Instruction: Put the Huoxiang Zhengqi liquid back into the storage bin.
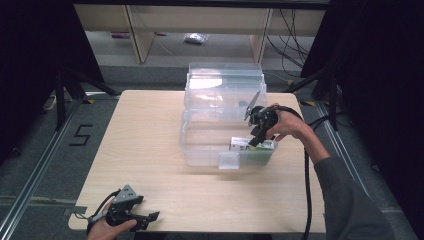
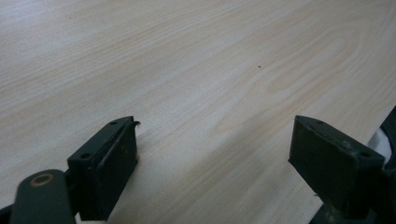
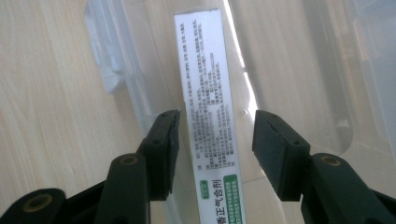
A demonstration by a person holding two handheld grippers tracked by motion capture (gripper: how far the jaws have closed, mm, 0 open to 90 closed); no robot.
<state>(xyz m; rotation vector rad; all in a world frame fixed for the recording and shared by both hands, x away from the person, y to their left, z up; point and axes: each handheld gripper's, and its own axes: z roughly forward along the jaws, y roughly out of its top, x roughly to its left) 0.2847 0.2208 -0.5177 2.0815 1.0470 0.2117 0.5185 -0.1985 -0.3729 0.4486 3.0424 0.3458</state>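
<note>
One box (image 3: 212,116) in one clear bin (image 1: 200,145) — right tool (image 3: 214,135) apart around it.

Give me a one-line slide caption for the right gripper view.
Right gripper open above a white and green printed box lying inside the clear plastic bin, jaws apart on either side of it.

high view: fixed above the person's edge of the table (image 1: 150,150), facing forward and down over its whole top. left gripper view: close and low over bare wood, looking along the left gripper (image 2: 212,154). right gripper view: close, looking steeply down into the clear bin (image 3: 303,70), a region shared with the high view.
</note>
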